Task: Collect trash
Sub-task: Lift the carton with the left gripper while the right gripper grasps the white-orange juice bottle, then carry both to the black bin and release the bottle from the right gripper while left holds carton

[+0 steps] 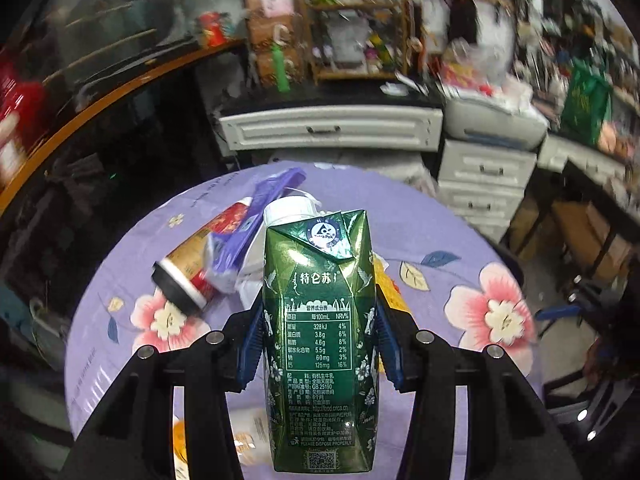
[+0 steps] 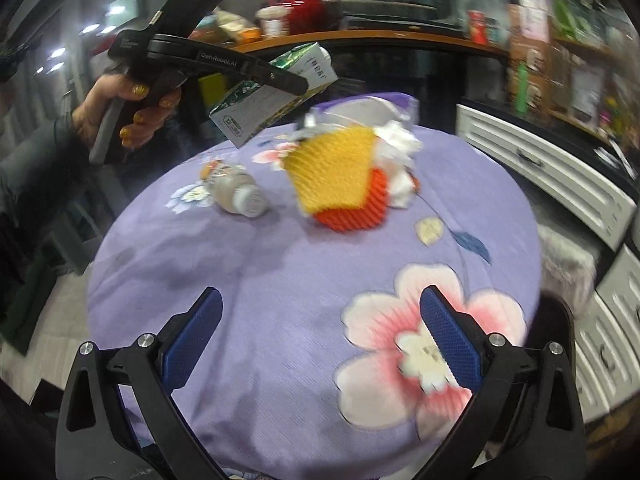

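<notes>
My left gripper [image 1: 318, 340] is shut on a green milk carton [image 1: 320, 332] with a white cap and holds it above the round table [image 1: 448, 236] with a purple flowered cloth. In the right wrist view the same carton [image 2: 272, 92] hangs in the left gripper over the table's far left side. My right gripper [image 2: 320, 336] is open and empty, low over the near part of the table [image 2: 260, 280]. Trash lies on the table: a tipped paper cup [image 1: 188, 268], a purple wrapper [image 1: 248, 224], a small bottle [image 2: 240, 192], yellow and orange foam nets [image 2: 340, 176], white tissue [image 2: 396, 148].
White drawers [image 1: 332, 130] and a dark counter stand behind the table, with cluttered shelves [image 1: 360, 32] above. A wooden-edged counter [image 2: 360, 38] with a red vase runs along the back. More white drawers [image 2: 560, 176] stand to the right.
</notes>
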`<state>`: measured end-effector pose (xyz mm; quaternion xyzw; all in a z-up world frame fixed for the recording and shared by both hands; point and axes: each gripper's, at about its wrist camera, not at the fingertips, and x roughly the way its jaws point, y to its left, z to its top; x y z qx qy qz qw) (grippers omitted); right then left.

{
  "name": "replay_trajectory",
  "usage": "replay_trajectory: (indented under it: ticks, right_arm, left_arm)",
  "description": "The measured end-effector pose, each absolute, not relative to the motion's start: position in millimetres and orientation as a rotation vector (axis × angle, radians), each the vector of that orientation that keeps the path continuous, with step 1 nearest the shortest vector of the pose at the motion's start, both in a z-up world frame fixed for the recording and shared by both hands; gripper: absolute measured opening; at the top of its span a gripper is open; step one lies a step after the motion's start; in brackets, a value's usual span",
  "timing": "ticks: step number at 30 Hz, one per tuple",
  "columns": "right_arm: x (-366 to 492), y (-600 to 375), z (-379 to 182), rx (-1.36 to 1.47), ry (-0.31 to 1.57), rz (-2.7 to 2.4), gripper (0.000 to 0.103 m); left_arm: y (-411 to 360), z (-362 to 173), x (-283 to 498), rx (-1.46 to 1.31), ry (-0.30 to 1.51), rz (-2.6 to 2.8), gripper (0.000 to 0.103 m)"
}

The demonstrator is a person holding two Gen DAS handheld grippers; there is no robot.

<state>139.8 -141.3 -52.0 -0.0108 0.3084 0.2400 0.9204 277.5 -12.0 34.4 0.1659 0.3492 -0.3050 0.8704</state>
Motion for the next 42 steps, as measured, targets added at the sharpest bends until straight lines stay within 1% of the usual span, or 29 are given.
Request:
replay_trajectory:
  ticks: [5,9,16,21,24,29,30,32,34,37,40,42]
  right_arm:
    - [166,-108,-41,-0.113,0.651,0.649,0.098]
    - [198,-77,-36,-0.152,0.693,0.753,0.098]
    - [248,-4,-30,-0.307,0.724,0.845,0.098]
    - [279,53,-34,-0.424,0.785,0.877,0.098]
    - [292,86,-43,-0.549,0.804,0.845,0.098]
    - [307,113,-62,-0.655,0.84,0.801,0.097]
    - [308,118,-64,-0.669,0.841,0.798,0.095]
    - [308,122,-69,-0.691,0.841,0.792,0.084]
    - [308,125,-73,-0.713,0.841,0.774,0.078]
    - [312,126,-76,-0.722,0.831,0.739,0.066]
    - [318,122,-77,-0.689,0.837,0.733,0.062]
    - [320,118,-77,-0.665,0.841,0.733,0.062]
  left_arm:
    - [42,33,252,0.139,0.71,-0.527,0.048]
    - [73,24,230,0.083,0.692,-0.389,0.048]
    - [109,2,203,0.052,0.705,-0.206,0.048]
    - [129,-7,185,0.036,0.682,-0.131,0.048]
    - [137,-10,175,0.025,0.662,-0.117,0.048]
    - [150,-12,167,-0.023,0.65,-0.093,0.048]
    - [153,-14,164,-0.029,0.652,-0.092,0.048]
    - [158,-18,164,-0.037,0.658,-0.086,0.049]
    - [161,-22,162,-0.041,0.665,-0.083,0.049]
    - [162,-26,160,-0.046,0.668,-0.085,0.049]
    - [161,-28,158,-0.049,0.667,-0.082,0.049]
    - [160,-28,158,-0.055,0.663,-0.084,0.049]
